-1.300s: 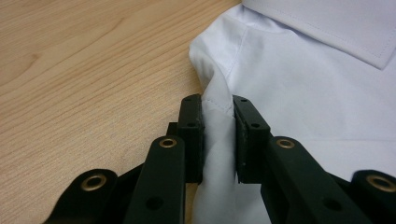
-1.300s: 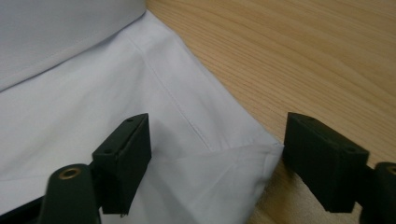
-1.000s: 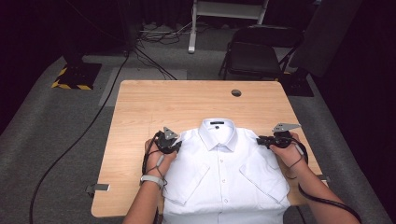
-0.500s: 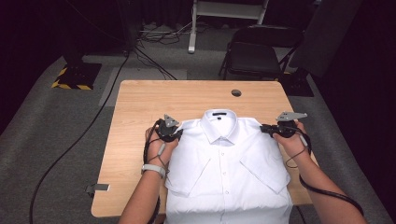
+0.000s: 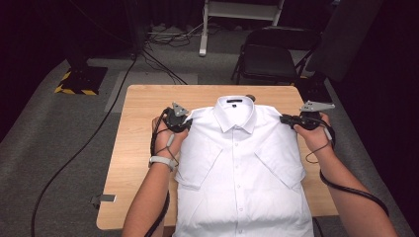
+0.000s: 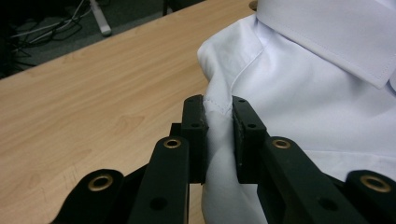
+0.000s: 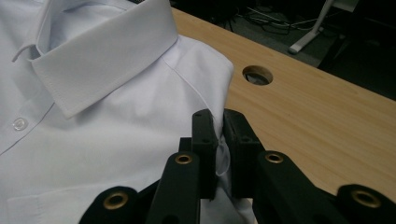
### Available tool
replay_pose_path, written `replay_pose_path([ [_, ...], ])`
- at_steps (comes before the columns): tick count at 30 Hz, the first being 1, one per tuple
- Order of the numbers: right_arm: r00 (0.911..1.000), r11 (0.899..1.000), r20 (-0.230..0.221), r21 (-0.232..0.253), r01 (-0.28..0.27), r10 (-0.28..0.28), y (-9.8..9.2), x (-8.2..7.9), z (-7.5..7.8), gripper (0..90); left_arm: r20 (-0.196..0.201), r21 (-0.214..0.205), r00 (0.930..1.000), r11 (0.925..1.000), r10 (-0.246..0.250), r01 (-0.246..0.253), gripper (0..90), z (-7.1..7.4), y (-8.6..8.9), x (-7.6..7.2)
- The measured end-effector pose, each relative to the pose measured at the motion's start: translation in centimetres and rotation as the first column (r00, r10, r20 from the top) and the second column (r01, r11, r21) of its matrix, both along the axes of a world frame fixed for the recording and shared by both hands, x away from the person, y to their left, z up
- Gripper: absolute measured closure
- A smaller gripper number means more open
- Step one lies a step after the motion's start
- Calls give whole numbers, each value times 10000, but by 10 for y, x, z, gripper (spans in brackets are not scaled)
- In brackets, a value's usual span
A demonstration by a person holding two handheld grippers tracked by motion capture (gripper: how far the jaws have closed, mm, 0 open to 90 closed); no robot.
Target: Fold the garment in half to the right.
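Observation:
A white button-up shirt (image 5: 242, 168) hangs front side up over the wooden table (image 5: 143, 106), its sleeves folded across the chest and its hem over the near edge. My left gripper (image 5: 188, 122) is shut on the shirt's left shoulder; the fabric (image 6: 218, 140) is pinched between the black jaws. My right gripper (image 5: 284, 119) is shut on the opposite shoulder (image 7: 219, 135), beside the collar (image 7: 102, 60). Both shoulders are lifted off the tabletop.
A round cable hole (image 7: 257, 74) sits in the table behind the collar. A black chair (image 5: 269, 57) and a white stand (image 5: 237, 12) are on the floor beyond the far edge. Cables (image 5: 74, 163) run along the carpet at the left.
Both grippers have risen and moved toward the table's far side, carrying the shirt's shoulders with them. The shirt has slid further up the table.

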State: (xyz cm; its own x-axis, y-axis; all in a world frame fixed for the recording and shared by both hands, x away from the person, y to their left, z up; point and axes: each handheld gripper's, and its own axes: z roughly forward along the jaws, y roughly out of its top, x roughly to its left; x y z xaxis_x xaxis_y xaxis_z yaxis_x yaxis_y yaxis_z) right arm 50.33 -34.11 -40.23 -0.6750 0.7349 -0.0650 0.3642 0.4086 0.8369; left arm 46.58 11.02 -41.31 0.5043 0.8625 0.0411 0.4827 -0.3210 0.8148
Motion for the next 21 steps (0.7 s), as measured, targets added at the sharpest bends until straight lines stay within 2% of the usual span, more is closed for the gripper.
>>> replay_pose_path([
  [7,9992,9999,385,101,98,-102,0,9,17,835,275,-22,9996,9999,108,-108,779,17,1,14],
  [13,9975,9998,687,119,159,-167,2,15,30,834,525,-57,9985,9999,132,-129,779,29,2,19],
  [18,9941,9996,1084,270,71,-100,2,13,47,833,966,-480,9952,9988,130,-84,779,43,8,17],
  [21,9917,9994,1289,350,-68,23,0,7,54,833,1252,-782,9921,9969,-30,129,779,46,10,9],
])
